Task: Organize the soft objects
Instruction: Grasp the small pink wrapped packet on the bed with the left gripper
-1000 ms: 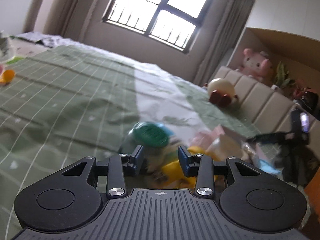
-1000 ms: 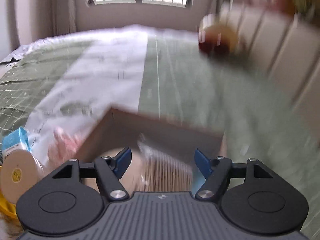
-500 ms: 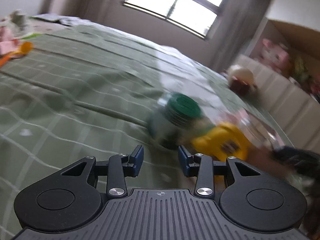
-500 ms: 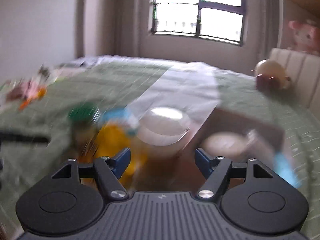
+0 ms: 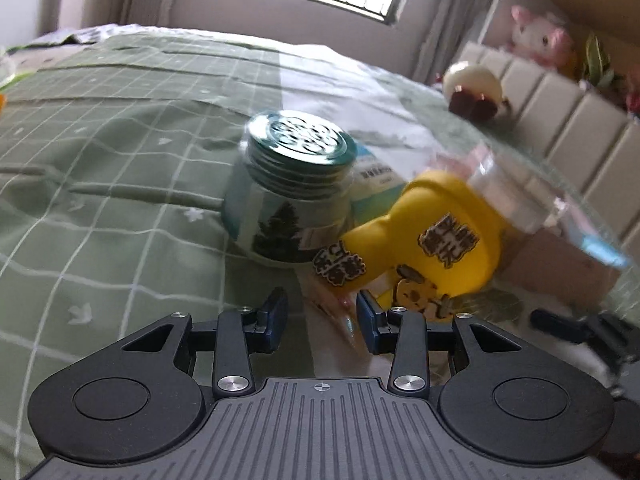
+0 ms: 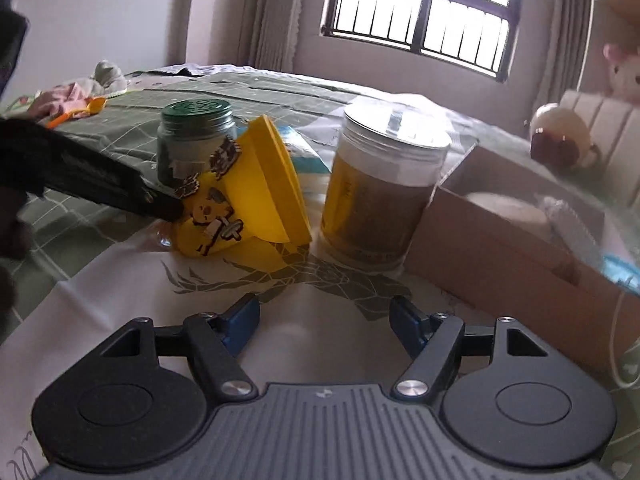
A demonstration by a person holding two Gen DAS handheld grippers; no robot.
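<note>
A: We have the left tool (image 5: 322,326) low over the green checked bedspread (image 5: 100,184), its blue-padded fingers (image 5: 276,320) parted with nothing clamped between them. Just ahead lies the soft yellow cap-shaped toy with cartoon patches (image 5: 436,236), tipped on its side.

B: From the right side we see that same yellow toy (image 6: 244,196) leaning against the glass jar with the dark green screw lid (image 6: 196,136). The left tool (image 6: 166,206) reaches in from the left edge, its tip at the toy's lower edge. Whether it touches, we cannot tell.

A: And our right tool (image 6: 324,326)?

B: Spread wide, holding nothing, over the white printed panel of the bedspread (image 6: 120,320). Beyond it stands the clear plastic canister with brownish contents and a yellow label (image 6: 384,196), upright, just right of the yellow toy.

A: In our left view the green-lidded jar (image 5: 288,196) stands upright on the bedspread, with a white and blue packet (image 5: 372,176) behind it.

B: The open brown cardboard box (image 6: 500,256) sits just beside the canister on its right, with pale things inside, too blurred to name. A round cream and brown plush (image 6: 560,136) rests farther back by the padded headboard (image 6: 608,120).

A: We see that plush (image 5: 474,88) too, and a pink and white plush animal (image 5: 540,36) on the shelf above the headboard.
</note>
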